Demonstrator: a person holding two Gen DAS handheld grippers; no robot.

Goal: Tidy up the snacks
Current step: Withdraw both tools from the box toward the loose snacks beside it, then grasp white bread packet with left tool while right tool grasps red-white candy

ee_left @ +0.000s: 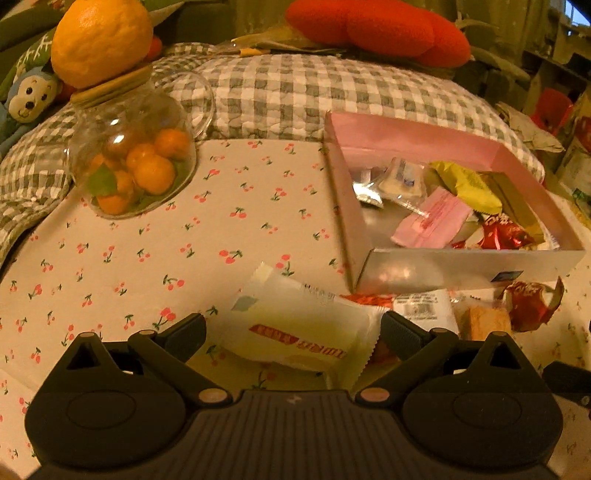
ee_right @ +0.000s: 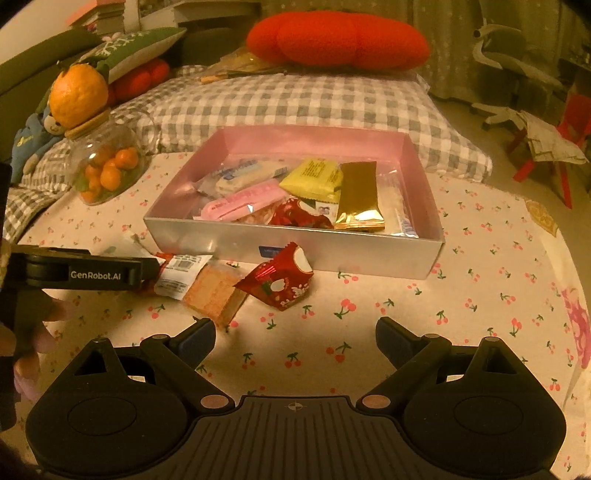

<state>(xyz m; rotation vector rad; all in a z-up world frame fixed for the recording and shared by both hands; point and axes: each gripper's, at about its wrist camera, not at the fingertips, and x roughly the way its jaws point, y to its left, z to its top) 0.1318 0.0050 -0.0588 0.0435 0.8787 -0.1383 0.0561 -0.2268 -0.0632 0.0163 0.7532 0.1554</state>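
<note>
Jaws of our left gripper (ee_left: 293,334) stood apart around the white packet (ee_left: 295,332), right gripper (ee_right: 295,338) apart, empty, box (ee_right: 295,247) ahead for dropping.

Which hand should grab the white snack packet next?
Left. The left hand-held gripper is open with the white packet between its fingers; the right hand-held gripper is open over bare cloth.

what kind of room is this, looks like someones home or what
Most likely a home, a bedroom or living room. A checked cushion and a red plush pillow lie behind the cherry-print cloth, a stuffed toy sits at the left, and books are stacked at the back.
</note>
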